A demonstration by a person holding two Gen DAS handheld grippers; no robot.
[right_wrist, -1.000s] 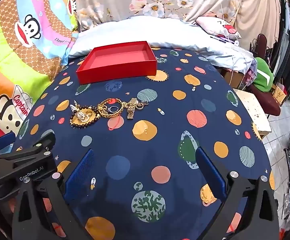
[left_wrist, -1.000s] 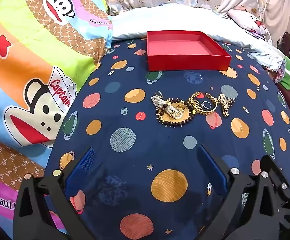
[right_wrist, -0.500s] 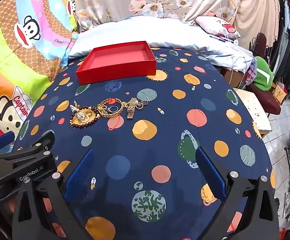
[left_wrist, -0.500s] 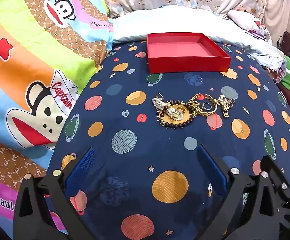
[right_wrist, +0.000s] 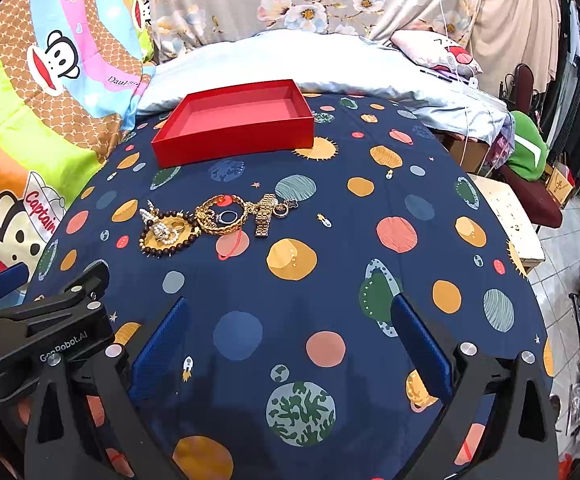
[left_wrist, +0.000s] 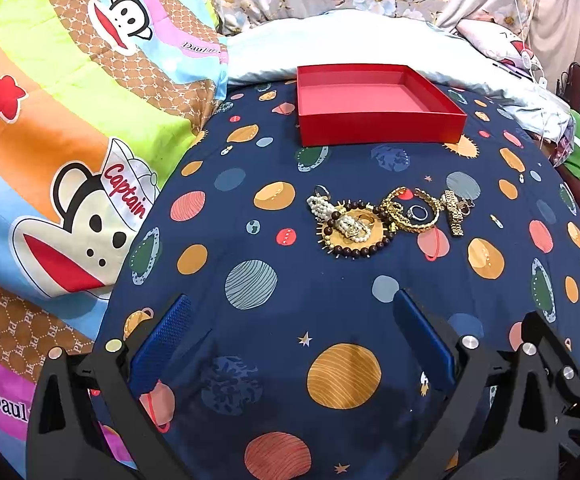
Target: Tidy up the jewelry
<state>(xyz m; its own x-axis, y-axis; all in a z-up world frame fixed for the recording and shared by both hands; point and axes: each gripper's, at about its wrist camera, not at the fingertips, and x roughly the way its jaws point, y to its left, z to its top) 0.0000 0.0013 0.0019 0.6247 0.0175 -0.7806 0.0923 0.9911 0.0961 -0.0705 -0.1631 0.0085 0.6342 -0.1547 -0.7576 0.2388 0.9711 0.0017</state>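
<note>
A heap of jewelry lies on the navy planet-print bedspread: a dark bead bracelet (left_wrist: 356, 251) (right_wrist: 161, 246) ringing a pearl piece (left_wrist: 322, 206), a gold chain bracelet (left_wrist: 410, 216) (right_wrist: 219, 216) around a small ring, and a gold watch band (left_wrist: 454, 212) (right_wrist: 265, 216). Behind it sits an empty red tray (left_wrist: 378, 126) (right_wrist: 233, 142). My left gripper (left_wrist: 290, 332) hovers open, short of the heap. My right gripper (right_wrist: 290, 332) is open too, nearer and to the right of the jewelry. The left gripper's body (right_wrist: 37, 328) shows at the lower left of the right wrist view.
A colourful cartoon-monkey quilt (left_wrist: 69, 128) is piled on the left. A pale blue pillow (right_wrist: 290, 60) lies behind the tray. On the right the bed drops off to a small white table (right_wrist: 506, 216), a green bundle (right_wrist: 526, 148) and tiled floor.
The left gripper has dropped back slightly, so the jewelry and tray sit a little farther up its view. The right view barely shifts. Both grippers stay open.
</note>
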